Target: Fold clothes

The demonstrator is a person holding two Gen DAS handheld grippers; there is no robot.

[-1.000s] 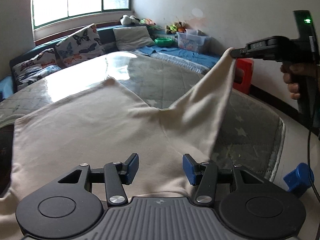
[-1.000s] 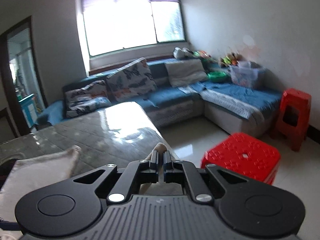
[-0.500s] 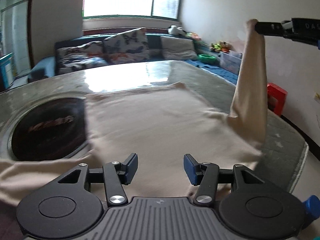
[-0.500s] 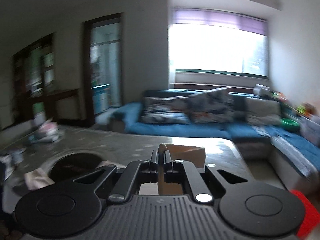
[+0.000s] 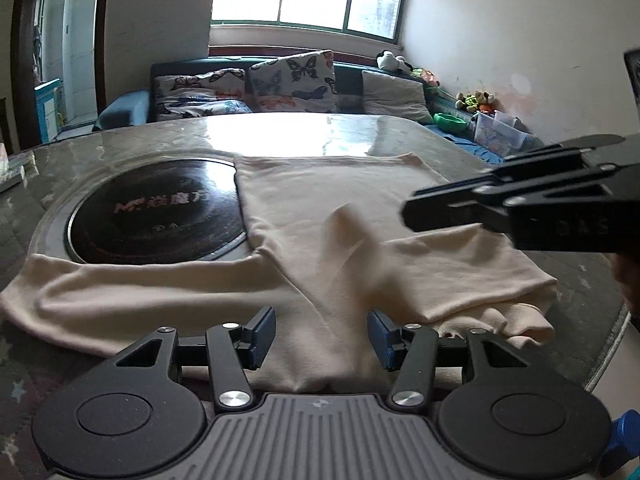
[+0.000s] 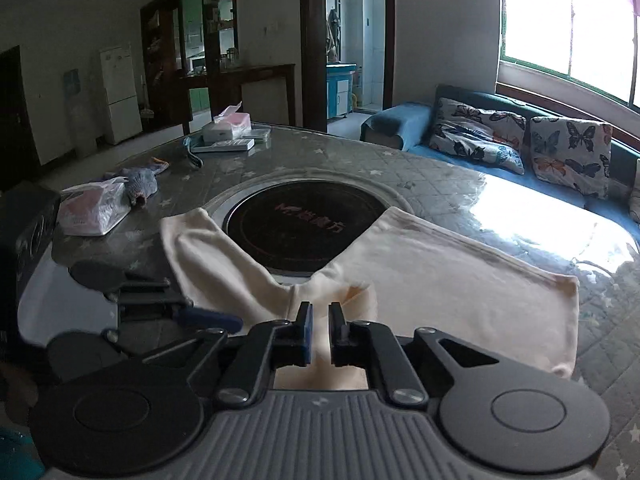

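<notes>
Left wrist view: clear plastic bin [image 5: 496,133] against the far wall, contents too small to make out, with a green bowl [image 5: 451,122] just beside it. Cream garment [image 5: 320,216] spread flat on the desk [image 5: 120,140], one sleeve stretched leftward in front of the dark round inset plate [image 5: 156,216], the opposite sleeve doubled over onto the body near the right edge. Left gripper [image 5: 321,334] low over the near hem, fingers [image 5: 262,334] spread wide with cloth between them but not pinched. Right gripper [image 5: 520,208] in from the right above the folded sleeve, blurred. Right wrist view: right gripper [image 6: 320,332] with fingers [image 6: 305,334] parted by a narrow gap, a fold of cream cloth just ahead and below, not clamped. Same garment [image 6: 440,276] flanking the inset plate [image 6: 304,224] on both sides. Farther along the desk, a plastic bag [image 6: 94,210] with something pinkish inside, a bluish knitted piece [image 6: 140,180] beside it, and a tissue box [image 6: 226,126] on flat white items. Quilted, star-patterned cover under glossy glass, bright with window glare. Blue sofa [image 6: 404,126] with butterfly cushions [image 6: 480,134] beneath the window [image 6: 568,20]; white fridge [image 6: 120,94] and dark shelving toward the back.
</notes>
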